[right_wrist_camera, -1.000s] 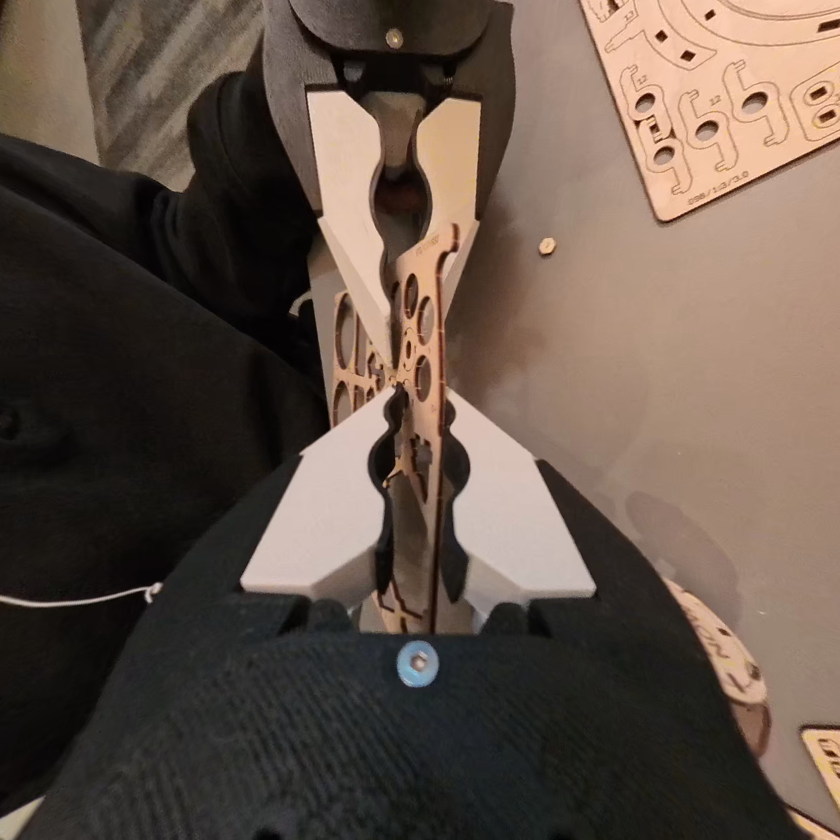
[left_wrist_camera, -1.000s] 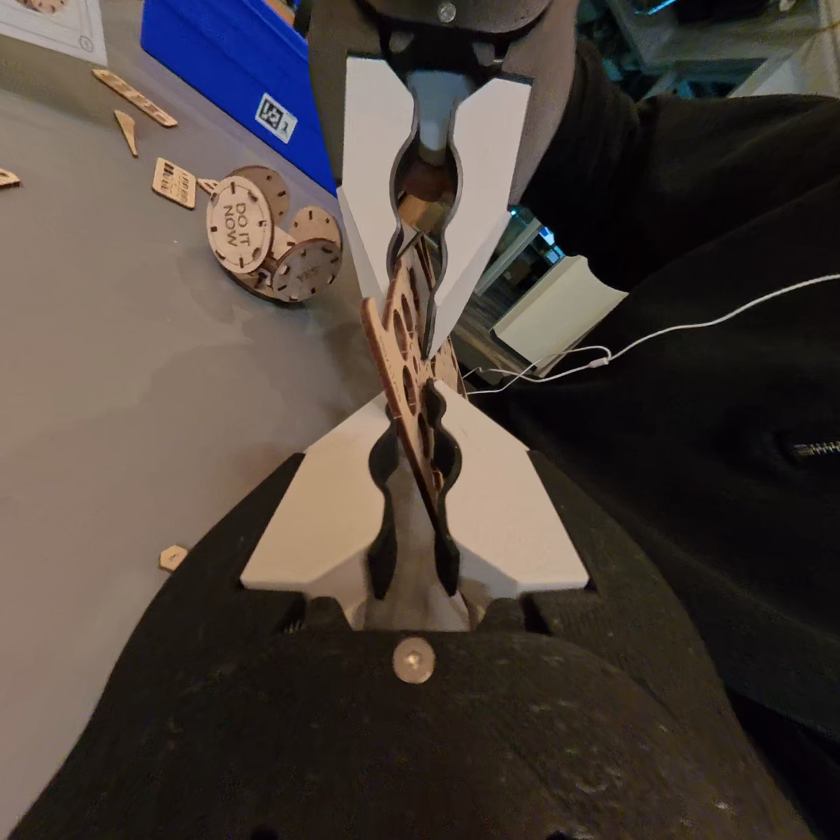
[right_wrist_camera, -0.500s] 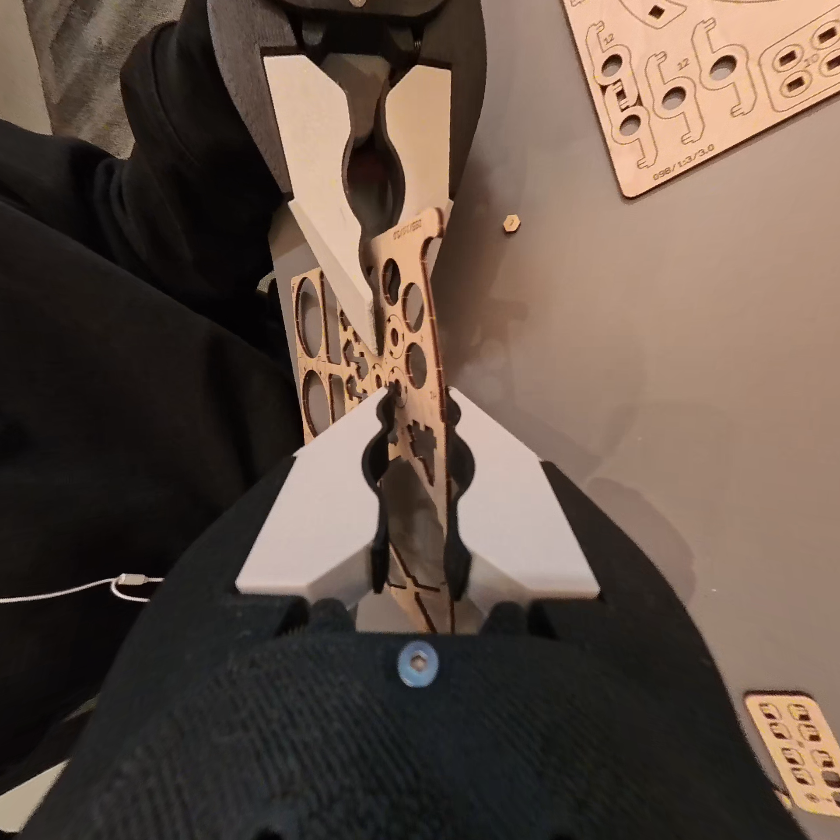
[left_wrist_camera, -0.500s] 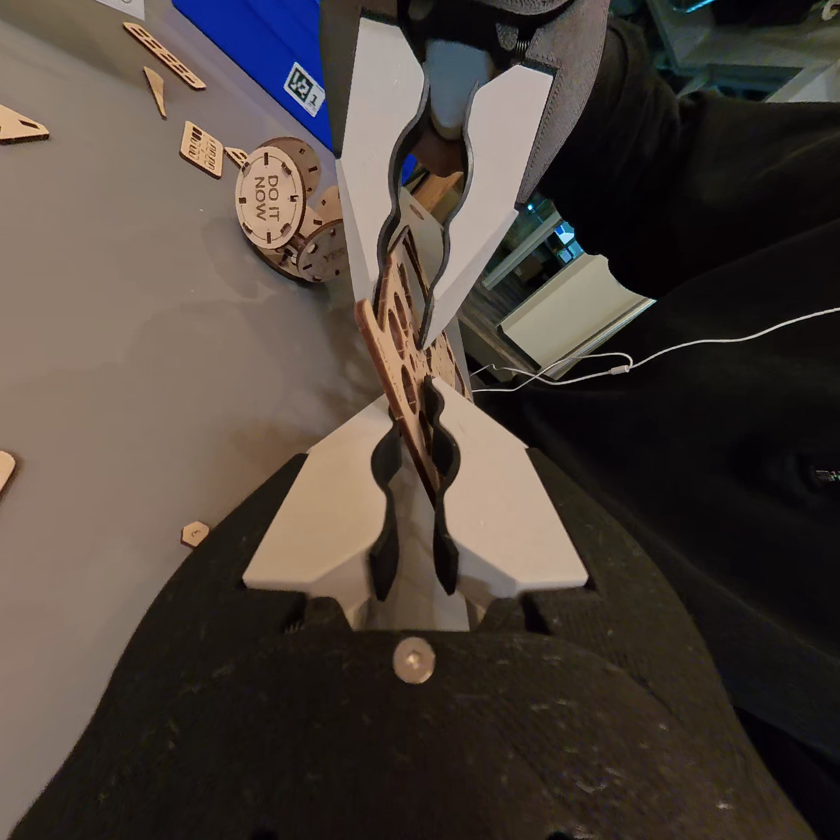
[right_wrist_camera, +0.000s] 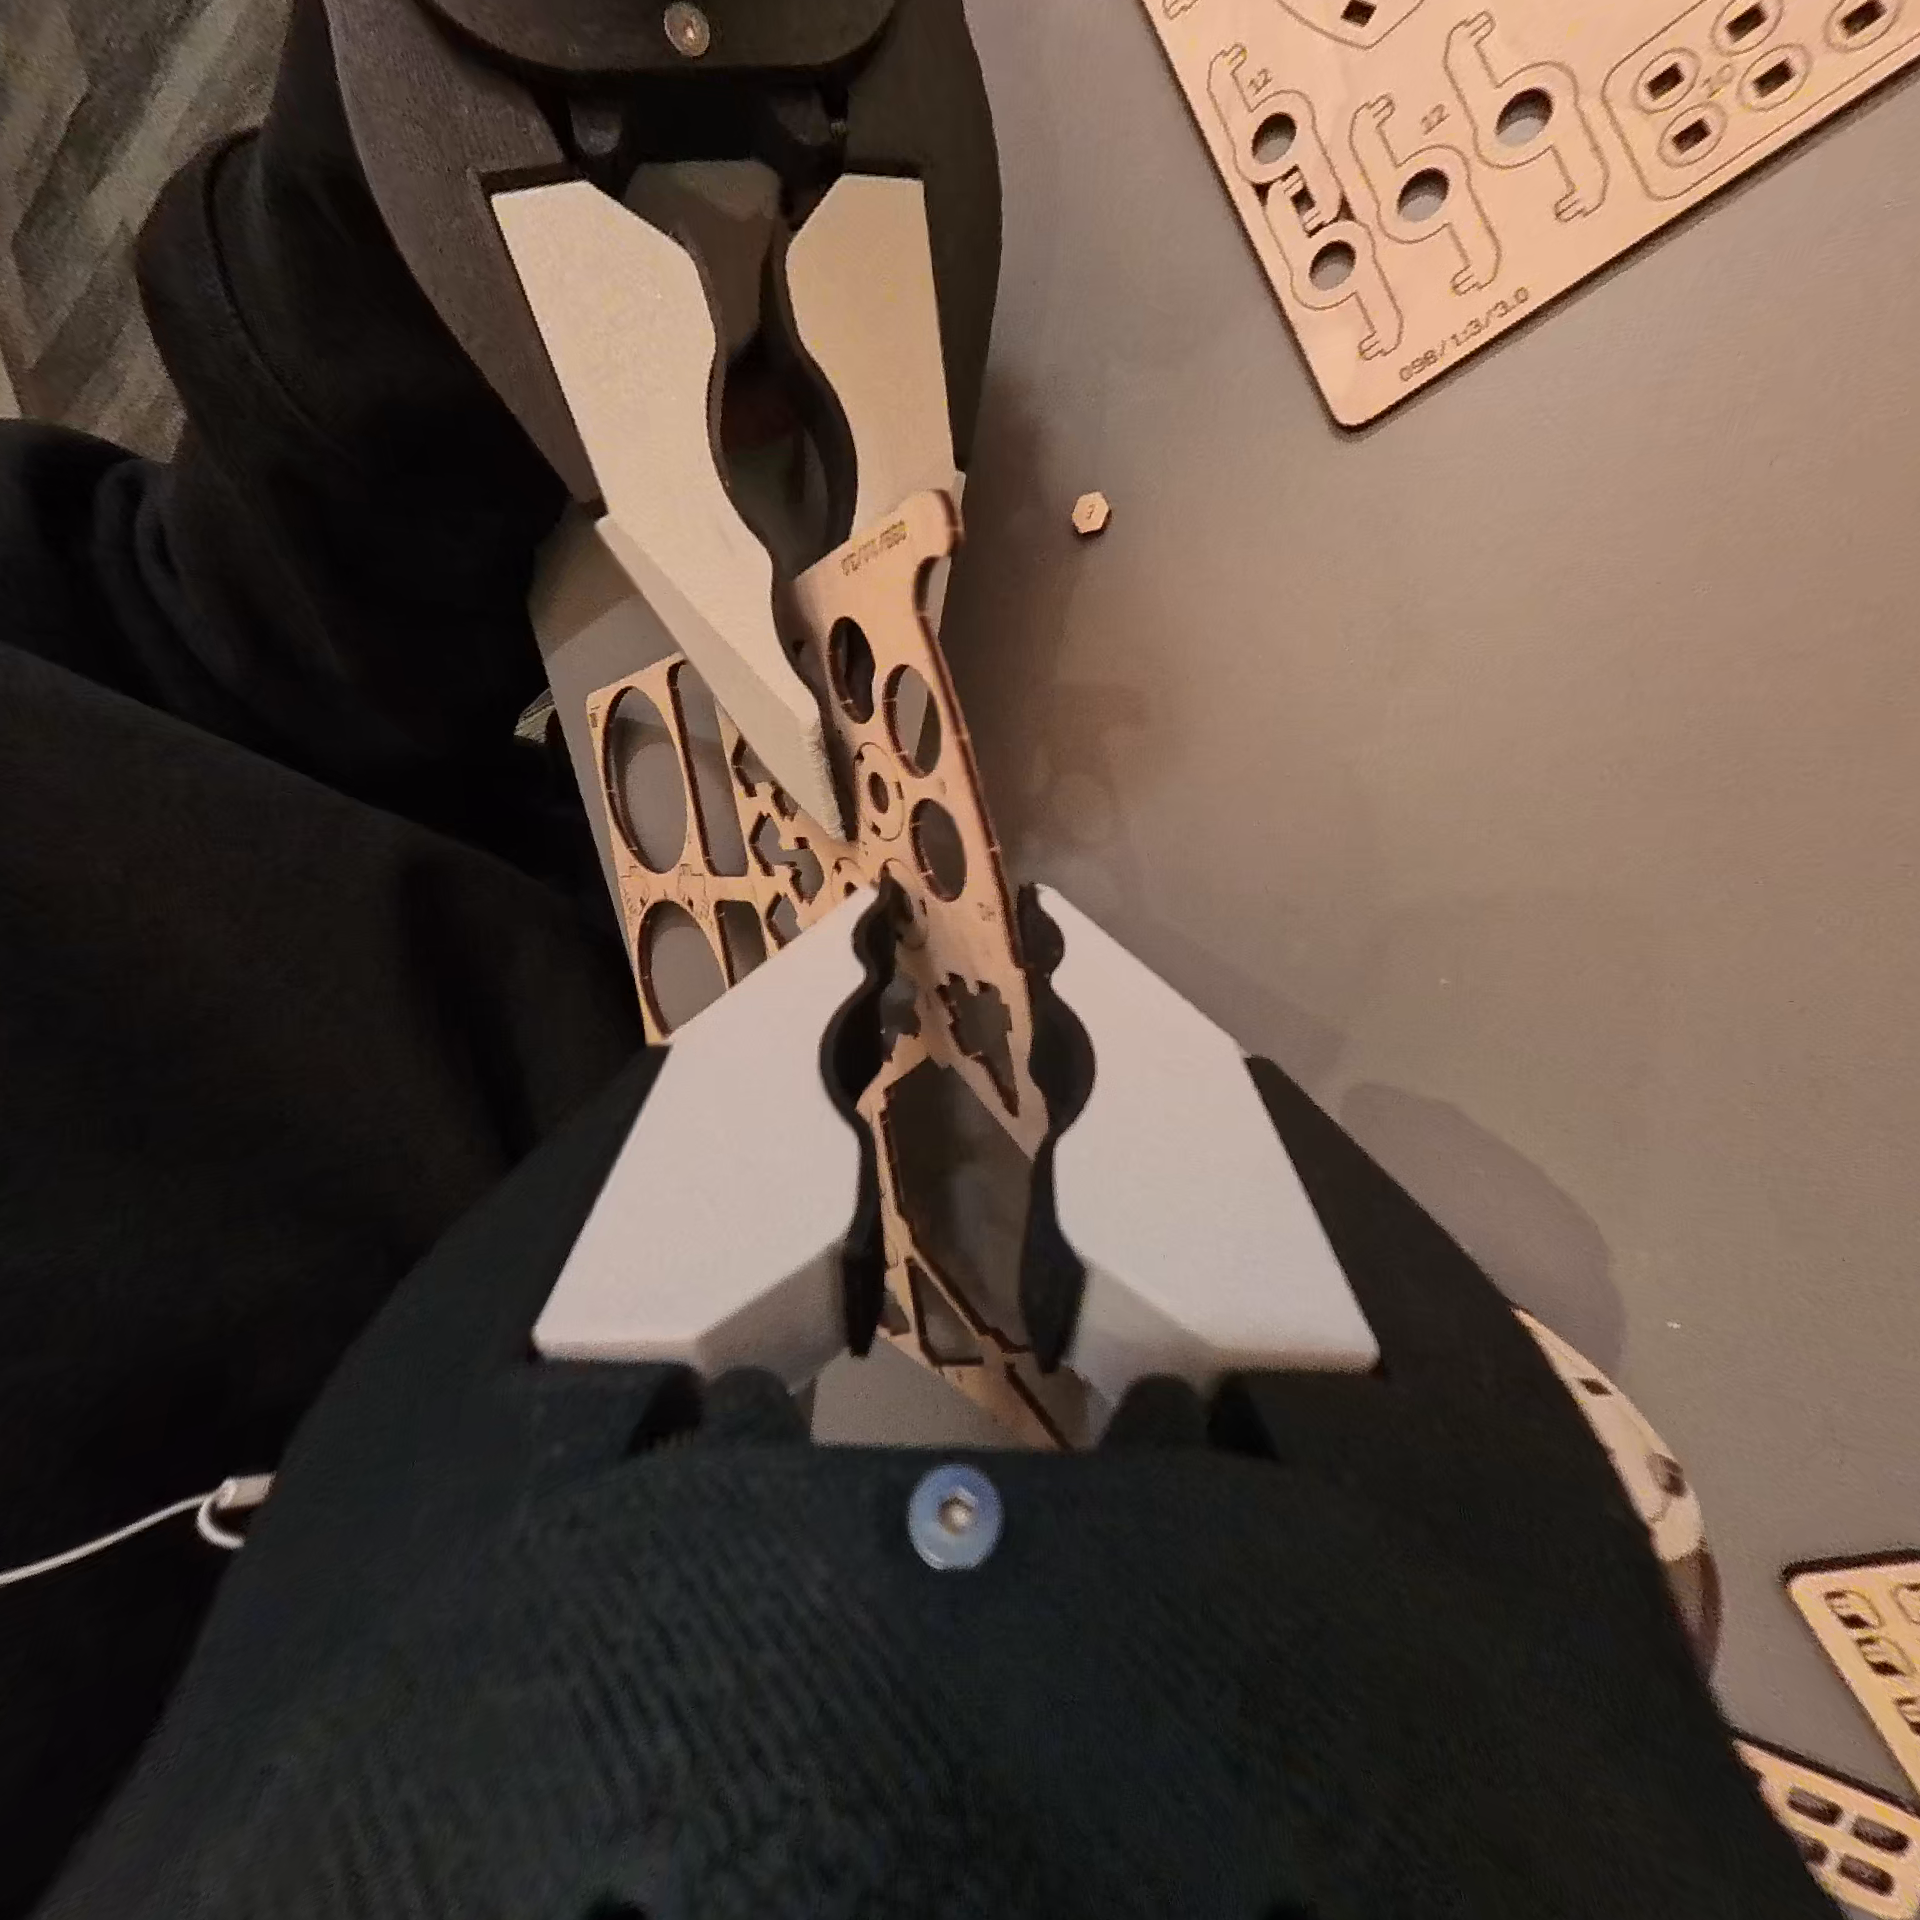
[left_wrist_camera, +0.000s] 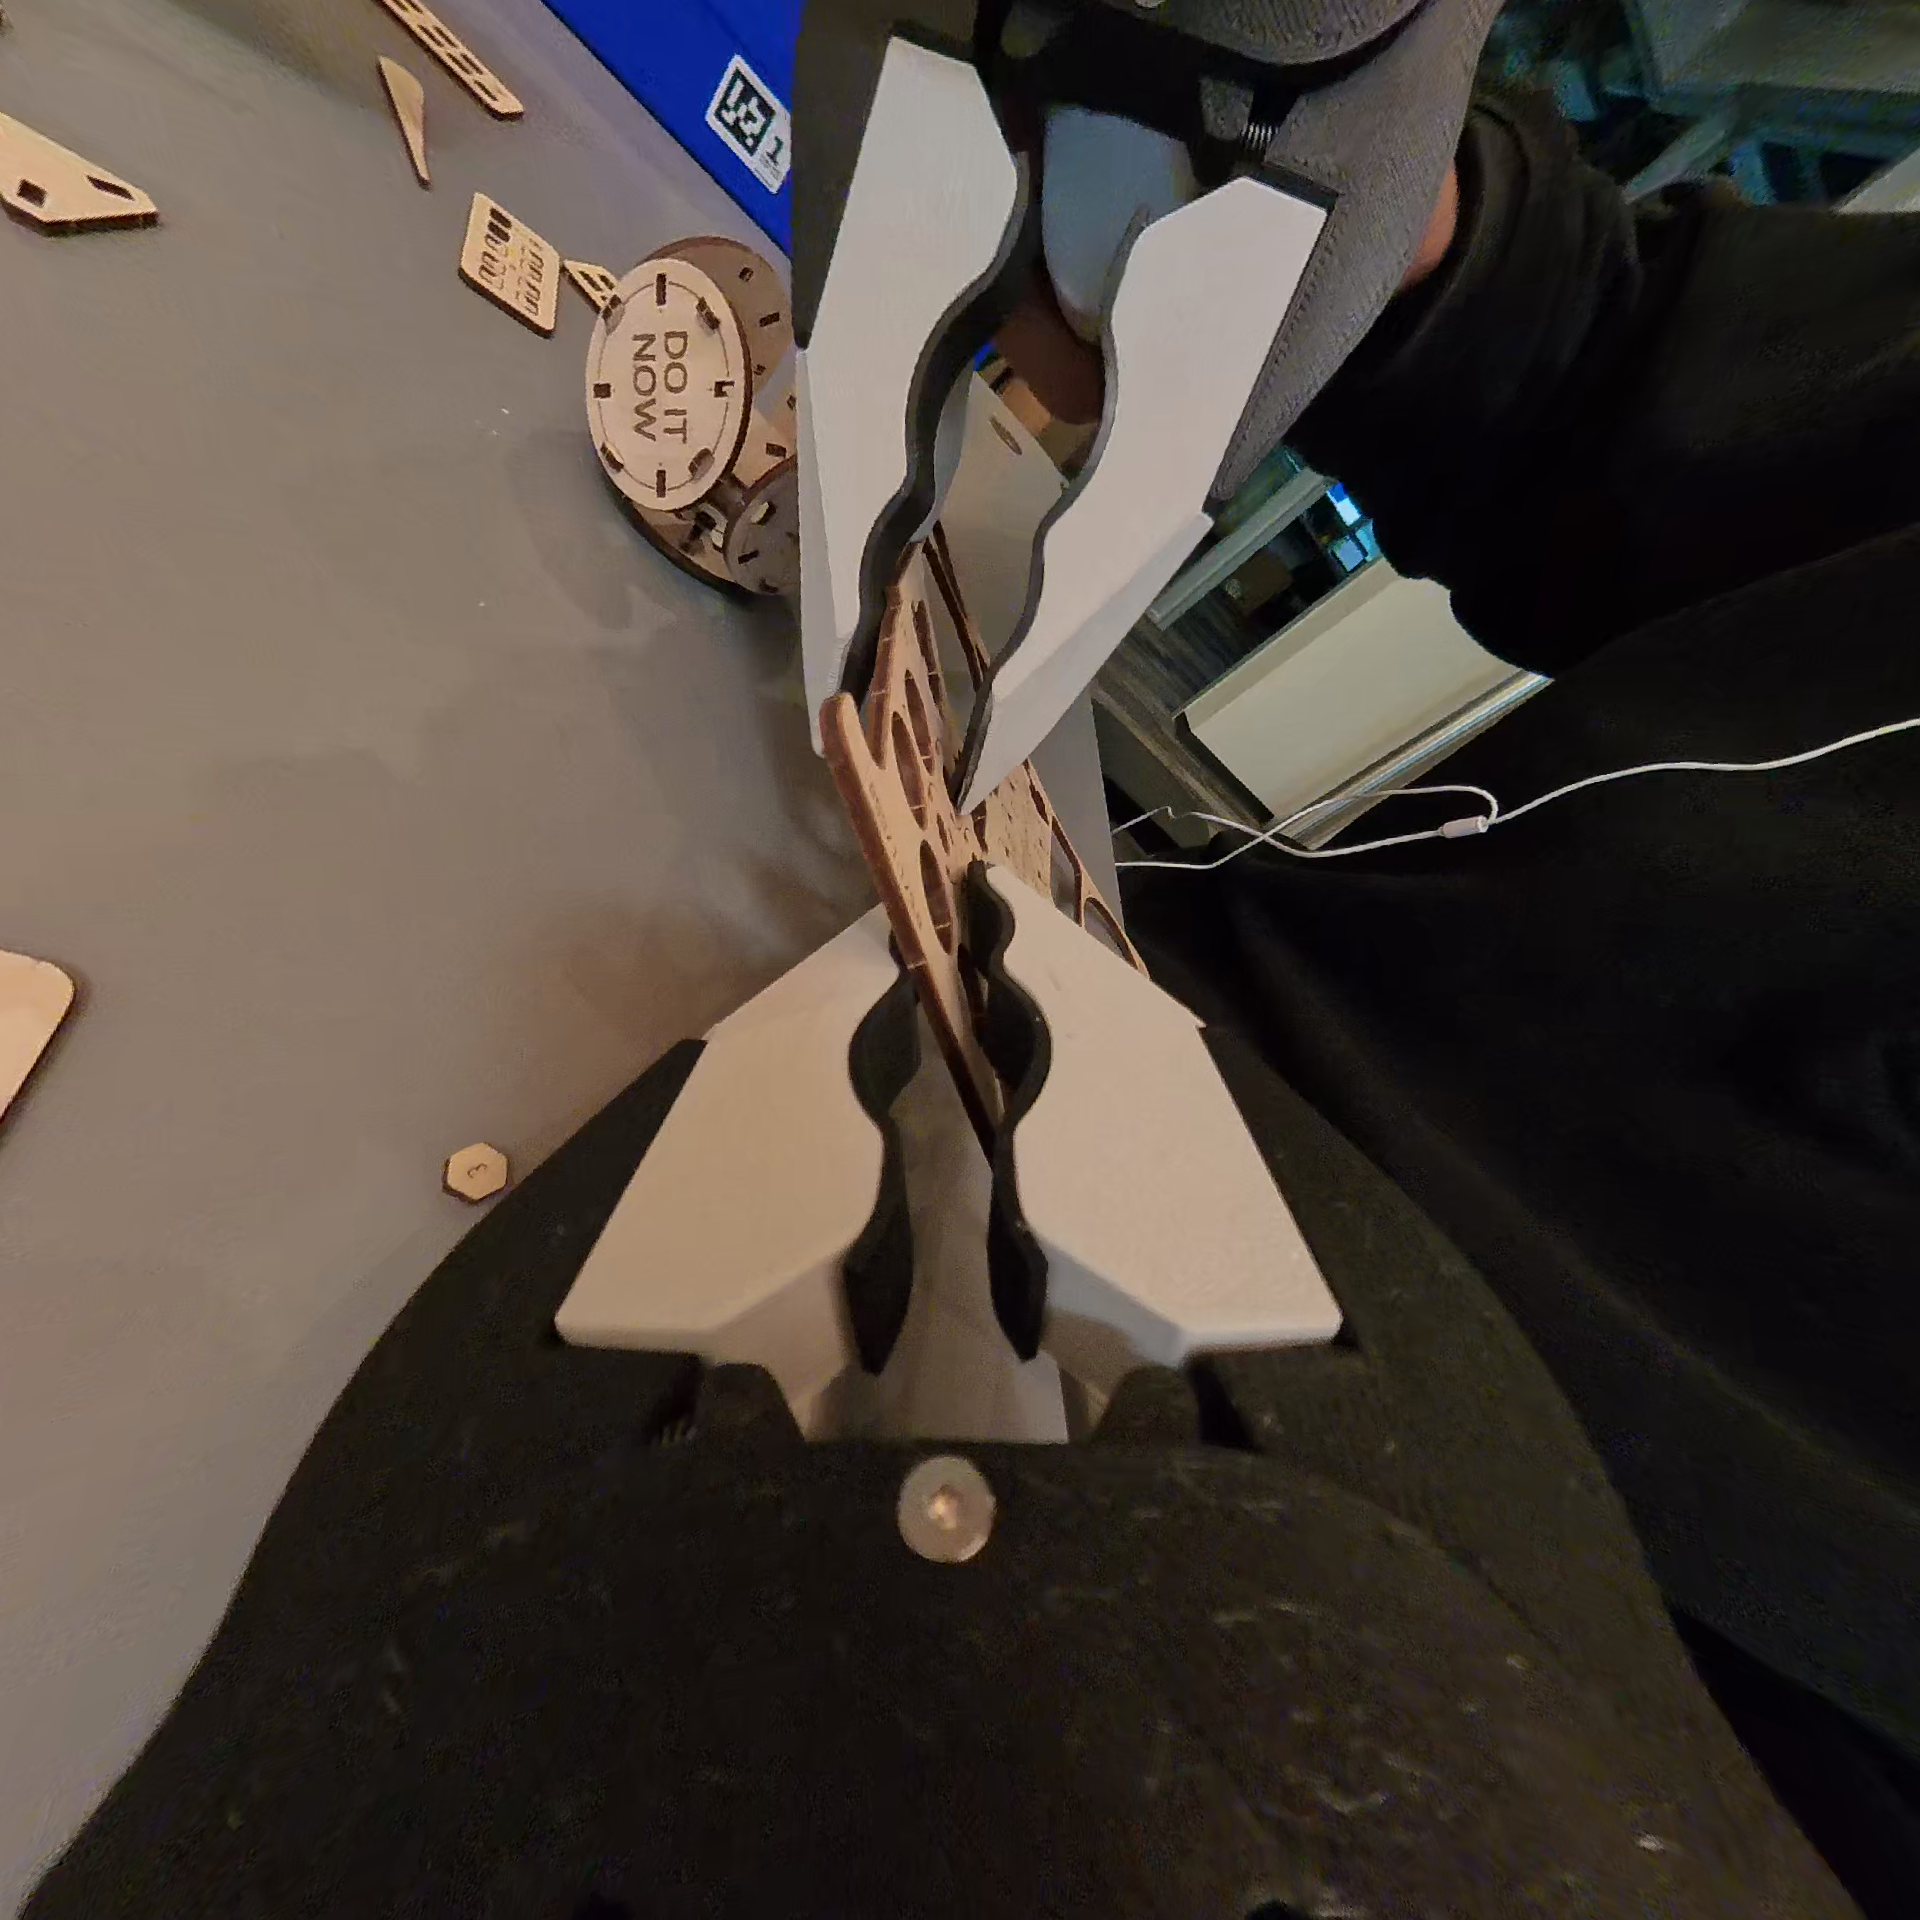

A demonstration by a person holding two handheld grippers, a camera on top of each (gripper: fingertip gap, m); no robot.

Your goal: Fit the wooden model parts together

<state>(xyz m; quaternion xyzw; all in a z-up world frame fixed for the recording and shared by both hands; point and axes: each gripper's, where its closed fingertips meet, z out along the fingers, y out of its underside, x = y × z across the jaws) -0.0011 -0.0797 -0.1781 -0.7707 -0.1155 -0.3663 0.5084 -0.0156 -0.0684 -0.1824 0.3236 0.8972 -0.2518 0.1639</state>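
Over a grey table (left_wrist_camera: 312, 727), 2 hand-held grippers meet nose to nose on 1 laser-cut plywood sheet (left_wrist_camera: 904, 790), which is held off the table and stands on edge between them, its round and toothed cut-outs mostly empty.

The left gripper (left_wrist_camera: 940, 914) is clenched on the sheet's near end. The thin panel runs slantwise through its dark wavy pads, which are closed against it. The right gripper (right_wrist_camera: 956, 904) has its jaws parted. The sheet leans across the space between them, 1 edge near each pad, but they do not pinch it.

Only the left wrist view shows the table's far left. There a round wooden assembly (left_wrist_camera: 670, 384) with an engraved face sits in front of a blue box (left_wrist_camera: 665, 62), with loose wooden offcuts (left_wrist_camera: 509, 265) beside it. This view also shows a thin white cable (left_wrist_camera: 1455, 826) crossing a black sleeve at right.

Only the right wrist view shows the sheet's broad face, including its stamped corner tab and the larger oval cut-outs at its lower left. It also shows an uncut parts sheet (right_wrist_camera: 1507, 187) lying flat at far right.

A small hexagonal piece (left_wrist_camera: 476, 1172) lies on the table and appears in both views.
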